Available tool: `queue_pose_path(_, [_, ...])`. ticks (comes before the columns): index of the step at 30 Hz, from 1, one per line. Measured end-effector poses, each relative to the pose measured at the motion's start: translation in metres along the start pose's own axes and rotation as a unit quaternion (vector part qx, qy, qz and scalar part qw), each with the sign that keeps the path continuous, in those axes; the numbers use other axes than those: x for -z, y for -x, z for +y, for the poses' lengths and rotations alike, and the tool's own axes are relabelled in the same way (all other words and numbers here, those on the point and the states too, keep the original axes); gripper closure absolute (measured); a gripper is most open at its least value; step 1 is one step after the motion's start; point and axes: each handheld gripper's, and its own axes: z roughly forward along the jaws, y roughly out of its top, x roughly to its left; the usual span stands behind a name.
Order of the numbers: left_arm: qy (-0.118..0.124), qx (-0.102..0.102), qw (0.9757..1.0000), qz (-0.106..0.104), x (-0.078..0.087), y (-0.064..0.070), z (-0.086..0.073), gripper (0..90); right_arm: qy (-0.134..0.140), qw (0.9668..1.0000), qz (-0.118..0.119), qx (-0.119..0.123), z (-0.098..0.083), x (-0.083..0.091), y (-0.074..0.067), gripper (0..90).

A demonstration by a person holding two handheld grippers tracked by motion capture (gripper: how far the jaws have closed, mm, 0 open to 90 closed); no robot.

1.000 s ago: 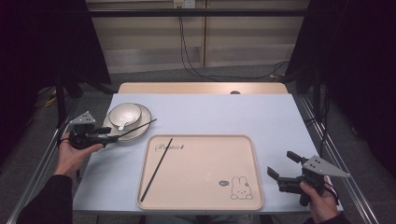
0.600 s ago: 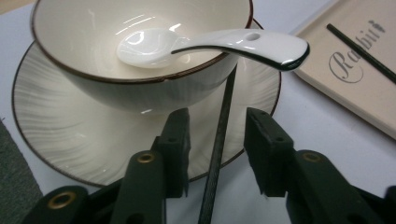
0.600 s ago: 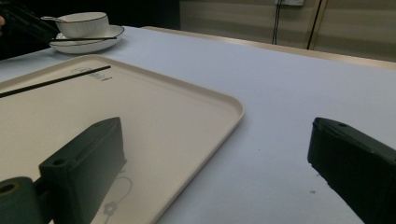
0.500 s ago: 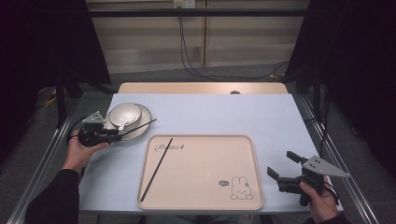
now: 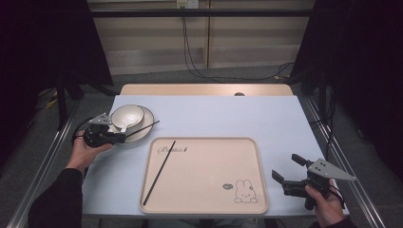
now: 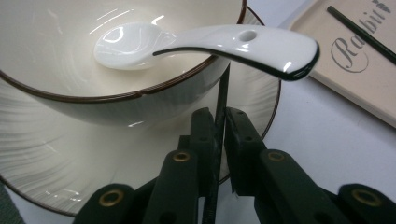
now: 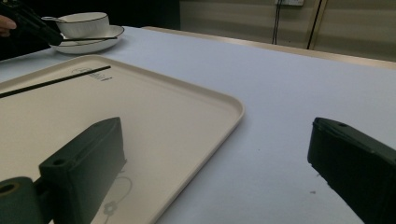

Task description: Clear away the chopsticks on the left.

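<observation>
Left gripper (image 5: 119, 137) clamped on a black chopstick (image 5: 142, 129). Jaws have just been closing; in the left gripper view (image 6: 218, 130) the stick sits pinched between both pads, no gap on either side.

Landmark = plate (image 5: 145, 134), far-left part of the table (image 5: 228, 114).
- Held chopstick lies across the plate's near edge, its free end poking past the plate rim toward the tray. In the left gripper view (image 6: 223, 93) it runs up from the jaws and passes under the spoon handle; can't tell if it touches the bowl wall.
- Bowl (image 5: 127, 115) sits on the plate, white with a dark rim line.
- White spoon (image 6: 205, 44) rests in the bowl, scoop inside, handle hanging out over the rim above the pinched stick.
- Left hand (image 5: 88, 149) sits at the plate's near-left side, gripper body just off the plate rim.

Tray (image 5: 204, 199) is beige, just right of and nearer than the plate, not touching it. Second chopstick (image 5: 159, 172) lies diagonally on the tray's left half, its far end by the printed script. Rabbit print at the tray's near-right corner.

Right gripper (image 5: 284, 167) is well apart from the plate, off the tray's near-right corner, above the table. Jaws spread wide, nothing between them; the right gripper view (image 7: 215, 168) shows tray corner and bare table in the gap.
</observation>
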Motion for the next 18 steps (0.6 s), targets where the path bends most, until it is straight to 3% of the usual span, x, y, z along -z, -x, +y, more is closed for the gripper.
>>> queue_pose_path(6, [-0.004, 0.004, 0.9998, -0.02, 0.0006, 0.0011, 0.0032, 86.0, 0.0, 1.0, 0.0, -0.001, 0.0, 0.0003, -0.0001, 3.5])
queue_pose_path(8, [-0.002, 0.004, 0.9999, -0.015, 0.0019, 0.0019, 0.0036, 86.1, 0.0, 1.0, -0.001, -0.002, 0.0001, 0.0003, -0.0003, 3.5])
queue_pose_path(9, [0.001, 0.015, 0.9997, -0.021, 0.0026, 0.003, 0.0031, 86.1, 0.0, 1.0, -0.001, -0.002, 0.0001, 0.0002, -0.0002, 3.5])
queue_pose_path(13, [0.005, 0.012, 0.9997, -0.019, 0.0066, 0.0032, 0.0021, 86.2, 0.0, 1.0, -0.001, -0.002, 0.0001, 0.0003, -0.0002, 3.5])
queue_pose_path(14, [0.006, 0.023, 0.9994, -0.027, 0.0075, 0.0049, 0.0013, 86.2, 0.0, 1.0, -0.002, -0.001, 0.0001, 0.0002, -0.0001, 3.6])
queue_pose_path(18, [0.0, 0.024, 0.9993, -0.03, 0.0103, 0.0083, 0.0016, 86.1, 0.0, 1.0, -0.001, 0.0, 0.0002, 0.0001, -0.0003, 3.5])
